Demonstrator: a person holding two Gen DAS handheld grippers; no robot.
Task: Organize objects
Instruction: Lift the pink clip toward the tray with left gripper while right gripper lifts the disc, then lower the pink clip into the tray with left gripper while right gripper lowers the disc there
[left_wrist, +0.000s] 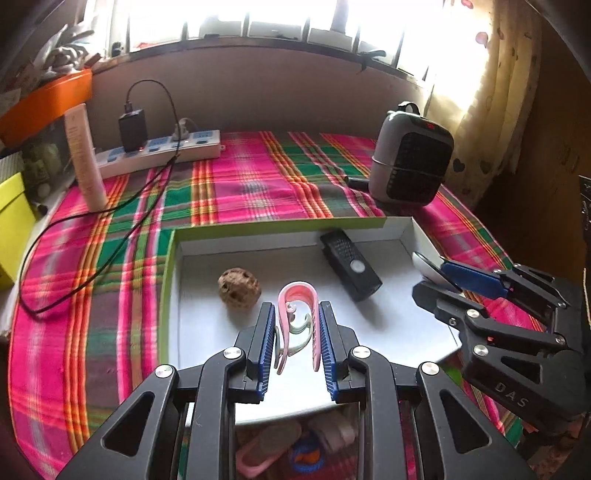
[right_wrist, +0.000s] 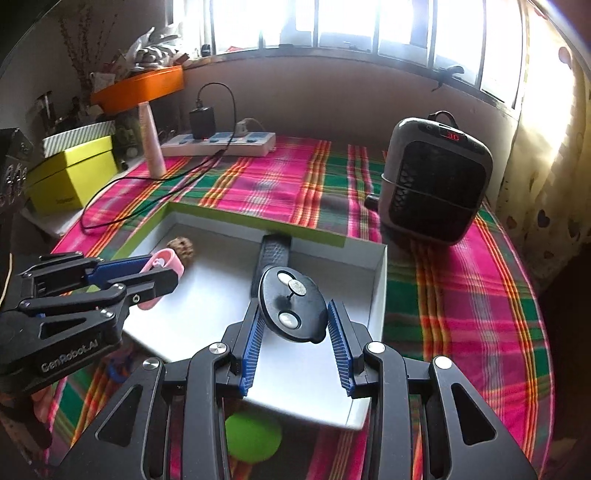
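A shallow white box (left_wrist: 280, 223) with a green rim lies on the plaid cloth. In it are a brown knobbly ball (left_wrist: 239, 291) and a black remote (left_wrist: 351, 264). My left gripper (left_wrist: 296, 306) is shut on a pink hair claw clip (left_wrist: 295, 295) and holds it above the box's near half. My right gripper (right_wrist: 295, 304) is shut on a black oval mouse (right_wrist: 291, 310), underside up, over the box's (right_wrist: 380, 291) right side. The right gripper (left_wrist: 432, 275) shows at the right in the left wrist view. In the right wrist view, the left gripper (right_wrist: 160, 271) with the clip (right_wrist: 166, 262) is at the left.
A grey heater (left_wrist: 410, 162) stands at the back right, a power strip (left_wrist: 159, 151) with a black cable and an upright tube (left_wrist: 85, 158) at the back left. A yellow box (right_wrist: 74, 173) sits far left. A green ball (right_wrist: 253, 435) lies below the box's near edge.
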